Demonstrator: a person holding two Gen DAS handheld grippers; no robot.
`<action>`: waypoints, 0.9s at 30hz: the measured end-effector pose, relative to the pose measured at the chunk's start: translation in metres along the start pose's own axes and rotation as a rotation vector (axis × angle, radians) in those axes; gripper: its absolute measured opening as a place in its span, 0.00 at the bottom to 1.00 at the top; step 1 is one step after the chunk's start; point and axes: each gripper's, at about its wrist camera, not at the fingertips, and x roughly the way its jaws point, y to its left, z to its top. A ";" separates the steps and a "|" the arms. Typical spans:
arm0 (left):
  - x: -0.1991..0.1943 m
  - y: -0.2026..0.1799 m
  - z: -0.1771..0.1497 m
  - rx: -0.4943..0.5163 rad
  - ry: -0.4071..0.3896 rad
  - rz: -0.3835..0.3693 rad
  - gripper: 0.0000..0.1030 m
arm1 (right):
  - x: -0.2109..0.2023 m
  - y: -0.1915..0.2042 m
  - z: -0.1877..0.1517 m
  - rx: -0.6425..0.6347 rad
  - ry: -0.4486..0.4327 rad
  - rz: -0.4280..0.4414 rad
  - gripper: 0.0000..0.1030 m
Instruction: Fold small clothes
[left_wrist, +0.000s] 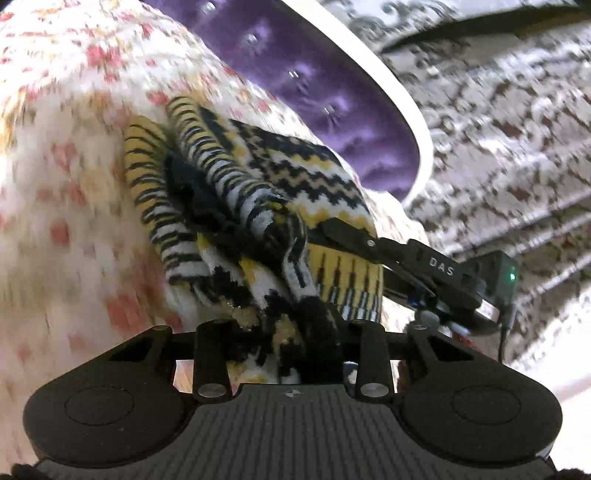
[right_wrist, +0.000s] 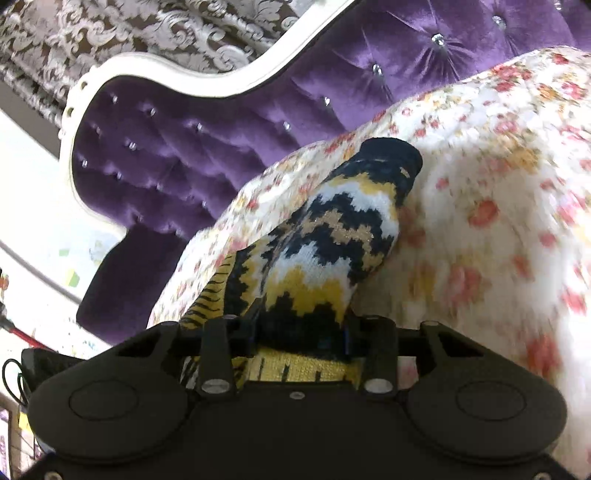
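Observation:
A small knitted garment (left_wrist: 258, 206) in yellow, black and white zigzag stripes hangs bunched over the floral bed cover (left_wrist: 66, 184). My left gripper (left_wrist: 291, 332) is shut on a fold of it near its lower edge; the fingertips are buried in the knit. The right gripper (left_wrist: 354, 240) shows in the left wrist view, clamped on the garment's right side. In the right wrist view my right gripper (right_wrist: 303, 332) is shut on the same garment (right_wrist: 332, 236), which rises ahead to a black cuff (right_wrist: 391, 155).
The floral cover (right_wrist: 498, 221) lies under and around the garment. A purple tufted headboard (right_wrist: 221, 147) with a white frame (right_wrist: 177, 74) stands behind. Patterned brown and grey curtains (left_wrist: 498, 129) hang beyond it.

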 end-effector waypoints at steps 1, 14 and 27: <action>-0.006 -0.006 -0.011 0.009 0.008 -0.001 0.33 | -0.009 0.002 -0.010 0.002 0.009 -0.006 0.48; -0.070 -0.052 -0.162 0.029 0.088 -0.066 0.35 | -0.098 0.032 -0.135 -0.028 0.125 0.007 0.51; -0.108 -0.064 -0.223 0.181 -0.099 0.262 0.46 | -0.141 0.050 -0.216 -0.203 0.010 -0.144 0.74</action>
